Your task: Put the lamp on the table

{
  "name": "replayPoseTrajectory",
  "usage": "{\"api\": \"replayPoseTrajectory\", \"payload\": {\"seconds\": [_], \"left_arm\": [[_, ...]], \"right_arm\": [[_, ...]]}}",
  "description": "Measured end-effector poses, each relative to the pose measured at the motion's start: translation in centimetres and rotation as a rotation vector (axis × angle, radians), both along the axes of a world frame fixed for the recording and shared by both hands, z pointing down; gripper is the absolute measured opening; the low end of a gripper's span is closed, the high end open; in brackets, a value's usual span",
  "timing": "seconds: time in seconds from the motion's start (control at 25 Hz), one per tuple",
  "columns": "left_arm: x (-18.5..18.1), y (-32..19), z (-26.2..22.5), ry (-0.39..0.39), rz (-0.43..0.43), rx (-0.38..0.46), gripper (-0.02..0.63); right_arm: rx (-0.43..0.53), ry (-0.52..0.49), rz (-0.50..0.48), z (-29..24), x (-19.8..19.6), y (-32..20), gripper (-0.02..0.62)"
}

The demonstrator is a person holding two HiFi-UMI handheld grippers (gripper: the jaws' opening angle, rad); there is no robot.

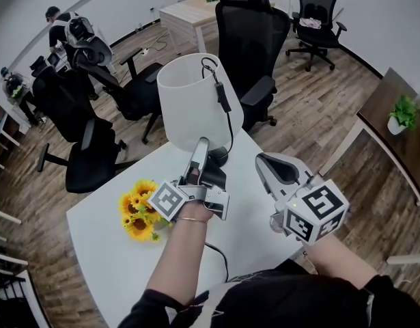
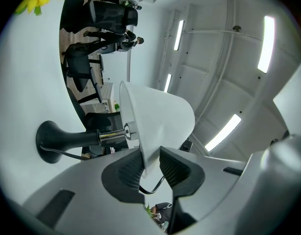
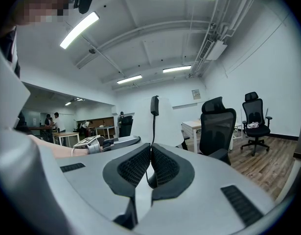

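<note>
Left gripper [image 2: 151, 166] sits at the lower rim of the lamp [image 1: 196, 101] shade, its jaws spread with the thin rim standing between them. The lamp stands upright on the white table [image 1: 100, 251], with its cord draped over the shade. Right gripper [image 3: 150, 161], just right of the lamp, is pressed together on nothing. Sunflowers [image 1: 138, 214] lie left of the lamp.

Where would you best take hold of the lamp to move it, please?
Probably the slim black stem between base and shade, approached level from the person's side, beneath the shade's rim. It is narrow and rigid enough for two jaws, whereas the shade is wide and thin-walled.
</note>
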State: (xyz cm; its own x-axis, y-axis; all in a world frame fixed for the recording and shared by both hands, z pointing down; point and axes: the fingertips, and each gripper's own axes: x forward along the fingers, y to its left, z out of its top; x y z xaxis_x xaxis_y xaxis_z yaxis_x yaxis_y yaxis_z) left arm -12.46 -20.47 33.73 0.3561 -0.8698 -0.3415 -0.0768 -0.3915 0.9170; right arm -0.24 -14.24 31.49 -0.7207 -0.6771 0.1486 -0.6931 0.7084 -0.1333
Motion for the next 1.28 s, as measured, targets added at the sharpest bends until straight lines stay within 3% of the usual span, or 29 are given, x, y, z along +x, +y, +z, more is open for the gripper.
{"api": "replayPoseTrajectory", "payload": {"seconds": [1.28], "left_arm": [[0.5, 1.3, 0.9, 0.011, -0.014, -0.028, 0.107]], "right_arm": [[-0.025, -0.024, -0.021, 0.4, 0.2, 0.1, 0.021]]}}
